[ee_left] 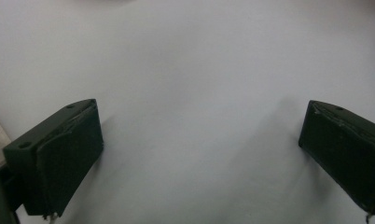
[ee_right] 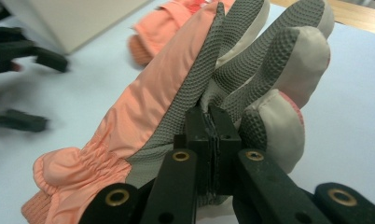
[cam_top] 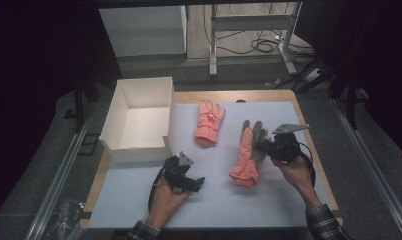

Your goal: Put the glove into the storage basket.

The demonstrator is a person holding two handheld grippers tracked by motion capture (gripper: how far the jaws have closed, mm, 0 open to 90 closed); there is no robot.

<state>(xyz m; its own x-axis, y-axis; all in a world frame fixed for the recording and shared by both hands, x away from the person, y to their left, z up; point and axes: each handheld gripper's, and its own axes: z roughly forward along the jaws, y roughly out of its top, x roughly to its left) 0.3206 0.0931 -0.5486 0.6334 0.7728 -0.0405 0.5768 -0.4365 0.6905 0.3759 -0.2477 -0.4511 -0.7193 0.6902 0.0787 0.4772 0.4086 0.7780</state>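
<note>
The right claw was clenched on the near glove, an orange glove with a grey textured palm. In the right gripper view its two black jaws stood pressed together with a fold of the grey palm fabric pinched between them, just below the glove's grey fingers. In the high view this glove lay at the right of the tabletop, fingers towards the far edge and knitted cuff towards the person; its finger end sat at the claw, while the cuff end rested on or just above the white surface, and which of the two could not be told. The person's right hand held that gripper from the near right.

The left claw was released. In the left gripper view its jaws stood wide apart over bare white tabletop with nothing between them. The left hand held it low at the near left, well apart from the held glove.

A second orange glove lay flat farther back, near the middle, with a red mark on its back. It was apart from both claws. An open white box stood at the far left, just beside the second glove.
</note>
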